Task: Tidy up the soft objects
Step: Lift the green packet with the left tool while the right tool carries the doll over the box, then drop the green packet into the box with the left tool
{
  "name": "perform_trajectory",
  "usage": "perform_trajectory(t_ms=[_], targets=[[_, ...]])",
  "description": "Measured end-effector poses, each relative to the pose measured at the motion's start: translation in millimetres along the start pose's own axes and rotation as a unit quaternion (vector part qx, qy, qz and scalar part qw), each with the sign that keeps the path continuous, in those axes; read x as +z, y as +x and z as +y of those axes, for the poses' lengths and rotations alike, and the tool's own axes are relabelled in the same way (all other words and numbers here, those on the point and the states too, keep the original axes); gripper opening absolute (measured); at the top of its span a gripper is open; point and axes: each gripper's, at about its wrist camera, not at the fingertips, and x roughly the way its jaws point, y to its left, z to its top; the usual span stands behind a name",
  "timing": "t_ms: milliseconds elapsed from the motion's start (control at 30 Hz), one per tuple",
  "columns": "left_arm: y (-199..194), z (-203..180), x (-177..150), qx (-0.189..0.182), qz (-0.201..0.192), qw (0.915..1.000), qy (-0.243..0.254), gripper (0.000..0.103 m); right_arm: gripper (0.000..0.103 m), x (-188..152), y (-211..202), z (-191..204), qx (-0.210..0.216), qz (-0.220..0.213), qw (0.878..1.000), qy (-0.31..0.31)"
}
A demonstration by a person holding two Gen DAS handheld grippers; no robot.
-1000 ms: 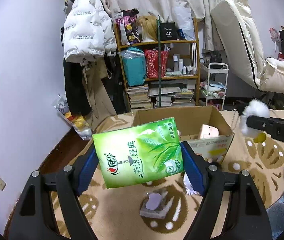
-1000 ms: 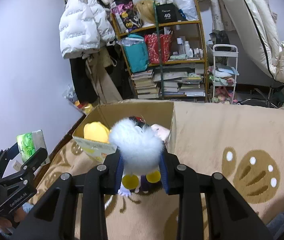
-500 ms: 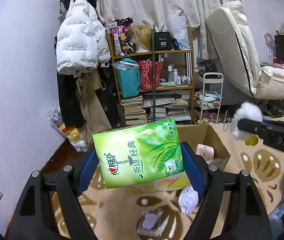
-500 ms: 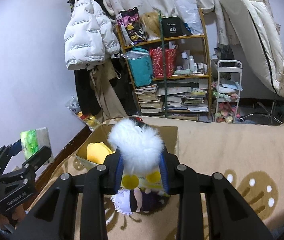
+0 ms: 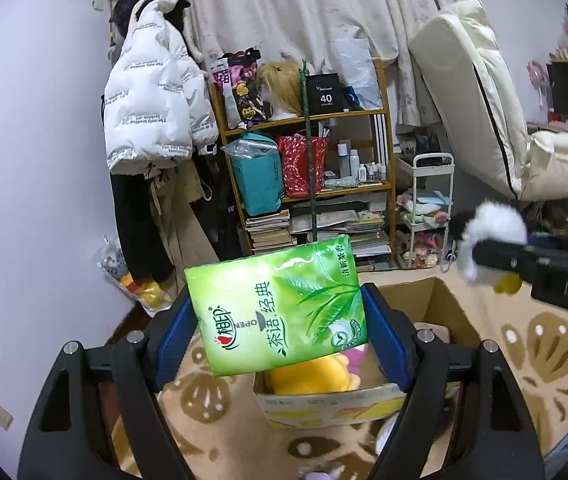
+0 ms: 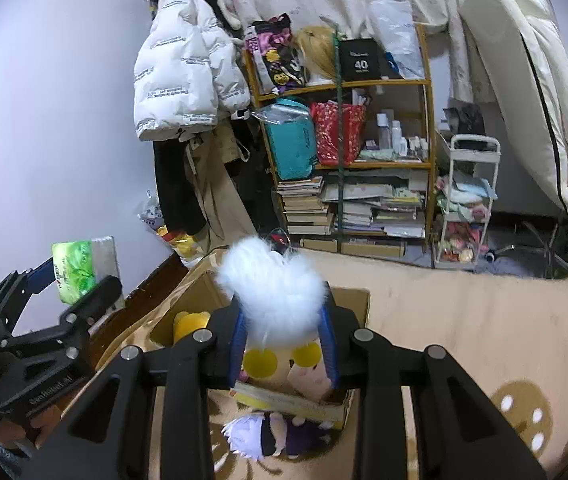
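Tissue pack (image 5: 278, 308): glossy green plastic film, slightly creased. Plush toy (image 6: 274, 292): white long-pile fluff. Box (image 5: 435, 308): matt brown corrugated cardboard. Blanket (image 6: 463, 320) at its 3 o'clock: tan, soft napped cloth. Left gripper (image 5: 278, 330): matt black plastic, blue rubbery pads.

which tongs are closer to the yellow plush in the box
Left, by a judgement. The left tongs, gripping the green tissue pack, hang just above the yellow plush. The right tongs, shut on the white fluffy toy, hover off to its side over the cardboard box.
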Motion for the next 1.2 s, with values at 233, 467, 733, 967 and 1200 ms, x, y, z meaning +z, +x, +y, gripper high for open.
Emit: perform_trajectory(t_ms=[233, 467, 733, 967, 1200], targets=[[30, 1, -14, -0.011, 0.021, 0.9997, -0.005, 0.079, 0.034, -1, 23, -5, 0.015, 0.010, 1.000, 0.003], [60, 2, -28, -0.021, 0.048, 0.9985, -0.015, 0.079, 0.034, -16, 46, -14, 0.019, 0.031, 0.999, 0.010], [83, -5, -36, -0.035, 0.068, 0.9970, -0.013, 0.079, 0.034, -29, 70, -28, 0.038, 0.050, 0.997, 0.042], [92, -20, -45, -0.062, 0.085, 0.9945, 0.006, 0.079, 0.034, -38, 83, -28, 0.028, 0.070, 0.997, 0.034], [93, -29, -52, -0.080, 0.098, 0.9918, 0.017, 0.088, 0.034, -38, 81, -32, 0.028, 0.077, 0.996, 0.044]])
